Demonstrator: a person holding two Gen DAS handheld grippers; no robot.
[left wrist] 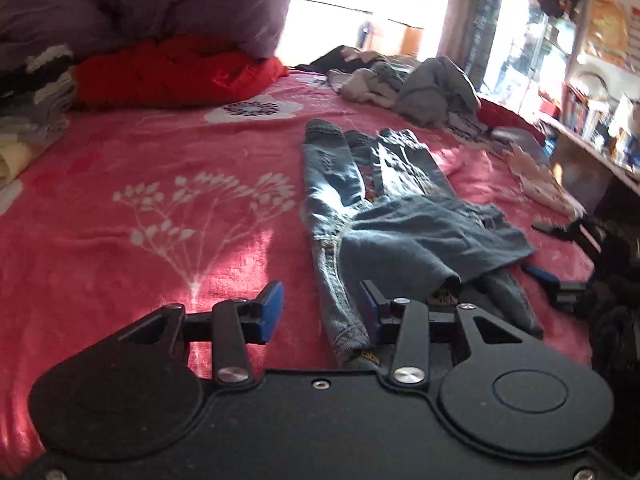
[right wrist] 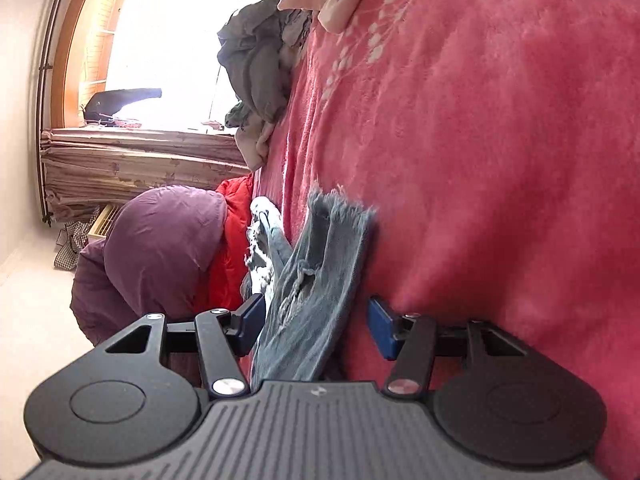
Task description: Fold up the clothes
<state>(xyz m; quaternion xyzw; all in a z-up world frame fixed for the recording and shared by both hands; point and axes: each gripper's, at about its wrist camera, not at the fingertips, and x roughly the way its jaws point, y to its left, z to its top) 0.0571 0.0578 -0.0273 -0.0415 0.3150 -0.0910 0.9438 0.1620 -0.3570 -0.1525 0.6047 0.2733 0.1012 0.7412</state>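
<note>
Left gripper (left wrist: 320,312) spread wide, empty, straddling the jeans (left wrist: 384,200) hem; right gripper (right wrist: 316,320) likewise agape around the frayed cuff: pinch both hems squarely before folding.

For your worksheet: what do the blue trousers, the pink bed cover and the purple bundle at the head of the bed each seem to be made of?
Blue trousers: faded denim, judging by the stitched seams, ripped patches and frayed hem.
Pink bed cover: plush fleece, probably synthetic; its fuzzy nap catches the sunlight, with a white printed plant pattern.
Purple bundle: a puffy quilt in smooth woven fabric, slightly shiny; the fibre cannot be told.
</note>
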